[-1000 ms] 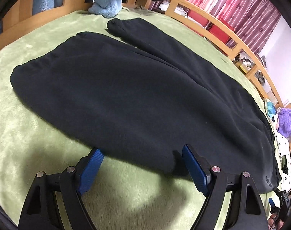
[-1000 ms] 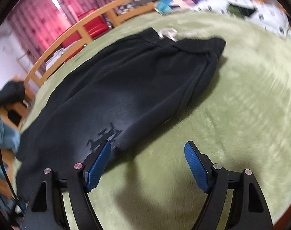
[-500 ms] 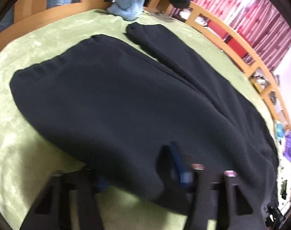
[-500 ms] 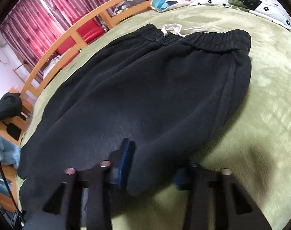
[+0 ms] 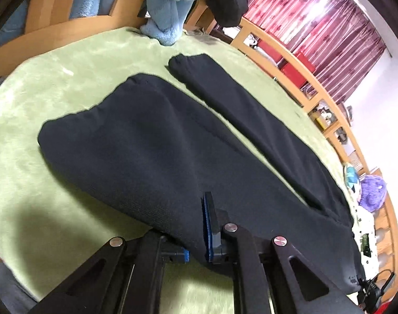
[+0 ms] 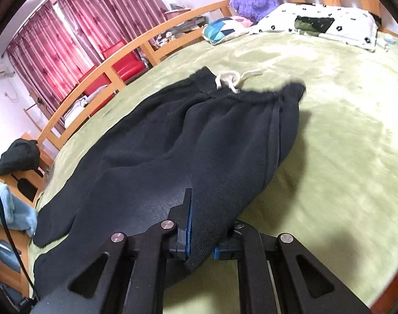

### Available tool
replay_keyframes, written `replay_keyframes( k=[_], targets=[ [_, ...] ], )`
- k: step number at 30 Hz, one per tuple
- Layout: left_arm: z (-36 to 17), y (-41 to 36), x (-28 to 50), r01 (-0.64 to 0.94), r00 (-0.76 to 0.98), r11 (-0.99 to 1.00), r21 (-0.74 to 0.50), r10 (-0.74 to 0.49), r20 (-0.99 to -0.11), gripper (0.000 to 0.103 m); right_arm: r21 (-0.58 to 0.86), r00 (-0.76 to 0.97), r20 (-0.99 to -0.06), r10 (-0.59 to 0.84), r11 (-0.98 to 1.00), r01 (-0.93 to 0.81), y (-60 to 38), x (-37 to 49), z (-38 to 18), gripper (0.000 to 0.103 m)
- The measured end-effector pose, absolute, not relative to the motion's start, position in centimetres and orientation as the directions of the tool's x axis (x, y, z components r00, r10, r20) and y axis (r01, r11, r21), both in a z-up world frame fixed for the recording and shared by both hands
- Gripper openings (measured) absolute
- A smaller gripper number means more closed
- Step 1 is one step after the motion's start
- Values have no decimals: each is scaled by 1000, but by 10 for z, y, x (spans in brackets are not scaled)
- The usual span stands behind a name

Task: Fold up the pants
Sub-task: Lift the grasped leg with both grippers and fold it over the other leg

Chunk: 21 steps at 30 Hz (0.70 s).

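Fabric is pinched in both claws. The left claw [image 5: 197, 238] has its blue pads closed on the near edge of the pants [image 5: 157, 151] along the near leg, and the right claw [image 6: 201, 238] is clamped on the near side seam nearer the waistband [image 6: 264, 95]. The pants lie spread on the green bed cover [image 5: 42, 83], near leg partly lifted, far leg [image 5: 241, 104] flat beyond it with a strip of cover showing between the two.

Slippage looks like the main risk. Each claw appears to hold only a narrow fold of thick fleece close to the pad tips, so a quick or uneven lift could pull the cloth free. If one claw rises or travels faster than the other, the near leg would likely twist and land skewed over the far one, leaving cuffs mismatched. Dragging low could bunch the fabric underneath, or tug the white drawstring [image 6: 233, 78] and waistband out of line.

Room for the fold seems generous: open cover lies on the near side and past the waistband toward the patterned pillow [image 6: 316, 23]. Farther off, the wooden bed rail [image 5: 298, 73] bounds the far side just beyond the far leg, and a blue plush blanket [image 5: 167, 7] hangs near the cuffs, so the carry-over should stop short of both.
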<state>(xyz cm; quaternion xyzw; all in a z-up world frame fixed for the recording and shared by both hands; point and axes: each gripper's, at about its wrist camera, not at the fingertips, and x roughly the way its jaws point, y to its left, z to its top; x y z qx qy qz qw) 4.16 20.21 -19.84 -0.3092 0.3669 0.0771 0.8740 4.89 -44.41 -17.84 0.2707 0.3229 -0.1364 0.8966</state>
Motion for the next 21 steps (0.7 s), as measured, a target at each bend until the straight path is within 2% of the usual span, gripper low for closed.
replay_keyframes(
  k=[10,21],
  targets=[
    [-143,211,19,-306,757,822,-480,-95,-647,9,403,785,-619,-40,841,361,-424,13,-115,11],
    [-90,198,65,-264,785,861,-436,-71,-615,9,400,798,-603,12,870,289,-409,71,-75,11]
  ],
)
